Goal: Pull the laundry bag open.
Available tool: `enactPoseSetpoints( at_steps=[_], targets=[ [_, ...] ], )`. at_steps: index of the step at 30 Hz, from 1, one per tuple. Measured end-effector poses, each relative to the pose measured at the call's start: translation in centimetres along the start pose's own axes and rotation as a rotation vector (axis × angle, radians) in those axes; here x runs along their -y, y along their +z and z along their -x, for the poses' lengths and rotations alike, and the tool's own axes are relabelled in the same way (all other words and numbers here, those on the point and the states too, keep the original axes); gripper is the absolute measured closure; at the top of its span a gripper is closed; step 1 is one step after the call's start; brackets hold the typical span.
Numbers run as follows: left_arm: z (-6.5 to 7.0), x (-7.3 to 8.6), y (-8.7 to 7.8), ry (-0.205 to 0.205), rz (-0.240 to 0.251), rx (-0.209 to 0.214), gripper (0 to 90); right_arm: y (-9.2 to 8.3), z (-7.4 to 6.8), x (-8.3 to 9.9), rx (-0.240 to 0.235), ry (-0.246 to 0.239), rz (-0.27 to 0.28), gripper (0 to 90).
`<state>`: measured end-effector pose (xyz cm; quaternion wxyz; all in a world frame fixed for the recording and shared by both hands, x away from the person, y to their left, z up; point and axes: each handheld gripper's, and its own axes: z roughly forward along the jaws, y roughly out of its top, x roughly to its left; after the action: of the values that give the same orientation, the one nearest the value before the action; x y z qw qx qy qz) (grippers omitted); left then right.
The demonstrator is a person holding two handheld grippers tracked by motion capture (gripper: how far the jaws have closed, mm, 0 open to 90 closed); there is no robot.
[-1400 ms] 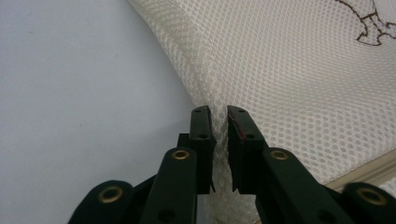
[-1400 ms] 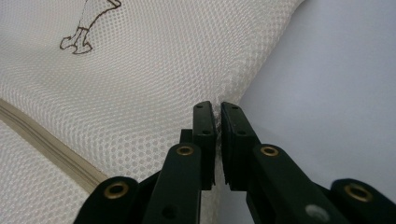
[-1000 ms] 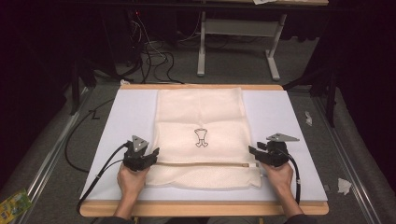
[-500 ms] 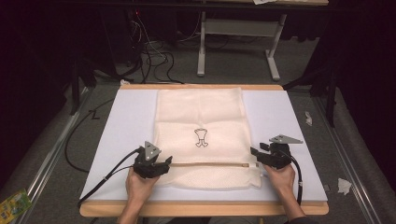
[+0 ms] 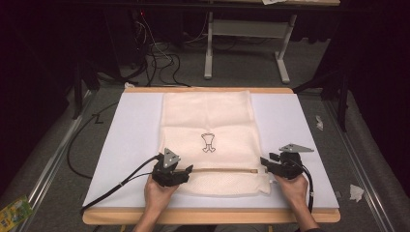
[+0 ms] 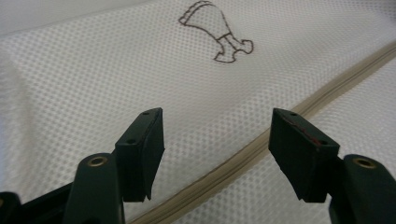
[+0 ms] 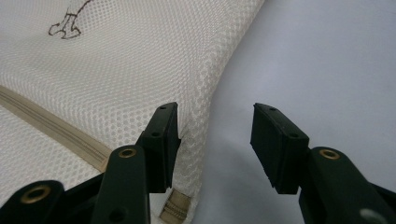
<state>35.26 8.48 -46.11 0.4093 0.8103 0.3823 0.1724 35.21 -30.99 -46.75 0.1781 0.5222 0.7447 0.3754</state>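
A cream mesh bag (image 5: 208,121) with a small drumstick print (image 5: 208,143) lies flat on the white board (image 5: 130,135). A beige zipper (image 5: 222,170) runs across its near part. My left gripper (image 5: 186,170) is over the bag's near left part, beside the zipper's left end. Its jaws have just been opening and stand open (image 6: 217,149) above the zipper (image 6: 327,93), holding nothing. My right gripper (image 5: 265,162) is at the bag's right edge by the zipper's end. Its jaws (image 7: 215,140) have just closed slightly but remain open. The bag's edge (image 7: 201,121) lies between them, unpressed.
The white board rests on a wooden table (image 5: 208,217) whose front edge is close to the hands. Black cables (image 5: 116,186) trail left from the left gripper. Scraps of paper (image 5: 355,192) lie on the floor at right, and a table frame (image 5: 241,43) stands beyond.
My left gripper has moved right, from the bag's left edge onto the bag by the zipper, and its jaws have opened wider. The right gripper has stayed at the bag's right edge.
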Motion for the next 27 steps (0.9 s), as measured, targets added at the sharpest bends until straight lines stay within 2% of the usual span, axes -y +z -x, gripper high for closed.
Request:
enactPoseSetpoints(
  at_steps=[3, 6, 15, 18, 19, 22, 24, 25, 27],
  targets=[
    [0.7, -0.5, 0.6, 0.015, -0.003, 0.016, 35.4, 0.0, -0.1, 0.0, -0.003, 0.002, 0.002, 52.1],
    [1.4, -1.0, 1.4, 0.003, -0.006, 0.052, 34.5, 0.5, -0.3, 0.1, -0.003, -0.006, -0.019, 51.8],
    [4.1, -2.8, 3.2, 0.053, -0.025, 0.098, 34.4, 1.5, -1.1, 0.0, -0.04, -0.015, -0.054, 53.0],
    [4.7, -3.3, 3.5, 0.064, -0.03, 0.11, 34.8, 1.5, -1.3, 0.0, -0.021, -0.028, -0.061, 60.4],
    [5.3, -3.6, 3.9, 0.064, -0.037, 0.128, 34.9, 1.5, -1.4, 0.0, -0.019, -0.038, -0.068, 64.0],
    [6.2, -4.1, 4.5, 0.083, -0.042, 0.141, 35.0, 1.4, -1.7, 0.0, -0.011, -0.077, -0.078, 72.5],
    [6.5, -4.2, 4.7, 0.085, -0.043, 0.152, 35.3, 1.5, -1.9, 0.0, -0.025, -0.088, -0.081, 81.0],
    [7.2, -4.4, 5.0, 0.102, -0.046, 0.163, 35.7, 1.5, -1.9, 0.0, -0.038, -0.086, -0.079, 84.2],
    [7.7, -4.5, 5.3, 0.113, -0.05, 0.172, 36.7, 1.5, -1.8, 0.0, -0.048, -0.086, -0.079, 86.2]
  ],
)
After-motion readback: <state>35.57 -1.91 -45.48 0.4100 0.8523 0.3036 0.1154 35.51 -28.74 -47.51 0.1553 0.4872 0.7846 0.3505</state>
